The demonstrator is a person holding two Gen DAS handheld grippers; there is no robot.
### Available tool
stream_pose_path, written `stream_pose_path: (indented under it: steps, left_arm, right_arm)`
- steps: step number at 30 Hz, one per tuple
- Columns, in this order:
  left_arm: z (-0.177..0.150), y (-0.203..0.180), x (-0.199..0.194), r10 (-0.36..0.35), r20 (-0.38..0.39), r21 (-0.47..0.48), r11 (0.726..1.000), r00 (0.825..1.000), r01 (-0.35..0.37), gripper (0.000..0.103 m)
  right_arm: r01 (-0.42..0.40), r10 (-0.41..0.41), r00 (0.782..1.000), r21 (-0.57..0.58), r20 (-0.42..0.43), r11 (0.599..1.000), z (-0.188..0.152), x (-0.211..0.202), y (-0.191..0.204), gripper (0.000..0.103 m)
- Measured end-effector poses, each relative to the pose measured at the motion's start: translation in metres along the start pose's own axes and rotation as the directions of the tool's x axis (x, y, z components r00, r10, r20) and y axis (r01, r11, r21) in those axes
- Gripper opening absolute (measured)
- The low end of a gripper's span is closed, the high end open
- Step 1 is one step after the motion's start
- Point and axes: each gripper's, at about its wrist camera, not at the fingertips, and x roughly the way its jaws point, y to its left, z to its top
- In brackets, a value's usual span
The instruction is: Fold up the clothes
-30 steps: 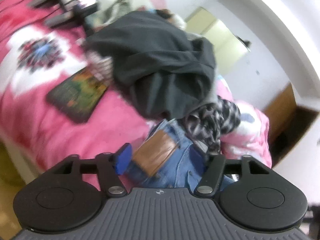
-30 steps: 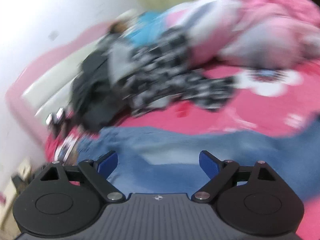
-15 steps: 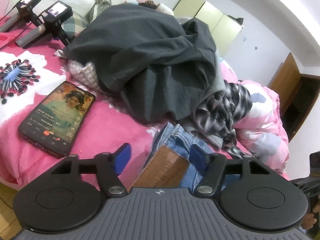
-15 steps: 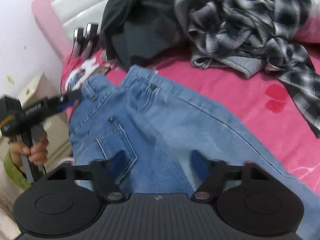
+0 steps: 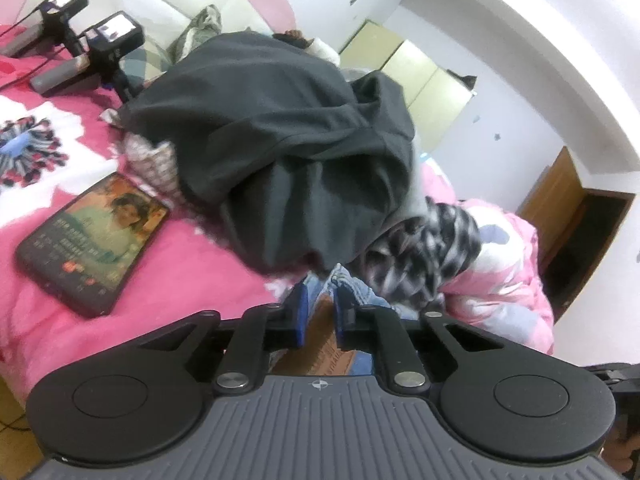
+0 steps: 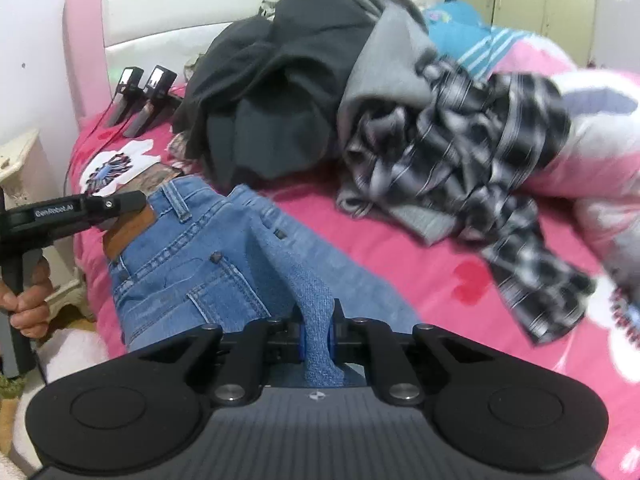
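Closest in, right gripper (image 6: 318,334) clamped on a raised ridge of denim, fingers (image 6: 301,338) pressed tight against the pinched fabric of the jeans (image 6: 192,256). Left gripper (image 5: 319,312) likewise closed down at the waistband, fingers (image 5: 299,312) squeezing the edge by the brown leather patch (image 5: 326,344); seen from the right wrist view, same gripper (image 6: 120,202) biting the band near the bed's edge.

For a clean fold, judged from this: both grips kept firm, cloth held taut between them so the two hold points travel together, no twist let into the waistband, edges matched before laying down. A single pinched ridge can slip, so worth moving steadily.

Jeans themselves: blue denim, back up, pockets and belt loops showing, lying fairly flat on the pink bed (image 6: 420,256), waist toward the left gripper, one crease lifted toward the right.

Further off, a phone (image 5: 94,242) just beside the waist, then a checked shirt (image 6: 472,184) and a dark garment (image 5: 280,148) heaped unfolded near the headboard (image 6: 168,28).
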Motion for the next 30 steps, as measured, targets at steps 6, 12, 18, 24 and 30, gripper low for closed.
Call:
stream_pose_path:
  steps: [6,12,18,24,30]
  left_arm:
    - [0.002,-0.005,0.013,-0.013,-0.007,0.025,1.0,1.0,0.013,0.01]
    - [0.003,-0.002,0.025,-0.002,0.019,0.042,0.999,1.0,0.001,0.01]
    - [-0.006,0.015,0.038,0.047,-0.026,-0.005,0.999,0.999,-0.047,0.011]
    - [-0.002,0.007,0.005,-0.069,-0.003,0.009,0.998,0.998,0.069,0.03]
    - [-0.005,-0.013,-0.018,-0.203,-0.067,0.087,0.974,0.977,0.208,0.033]
  right_arm:
    - [0.071,-0.068,0.997,-0.086,0.036,0.994,0.016,0.006,-0.001,0.01]
    - [0.125,-0.118,0.99,-0.084,0.082,0.989,0.019,0.019,-0.008,0.01]
    - [0.142,-0.142,0.99,-0.012,-0.011,0.99,-0.004,0.065,-0.026,0.01]
    - [0.143,-0.143,0.989,0.012,-0.024,0.99,-0.009,0.076,-0.032,0.011]
    - [0.126,-0.122,0.991,0.063,-0.052,0.99,-0.018,0.086,-0.036,0.011]
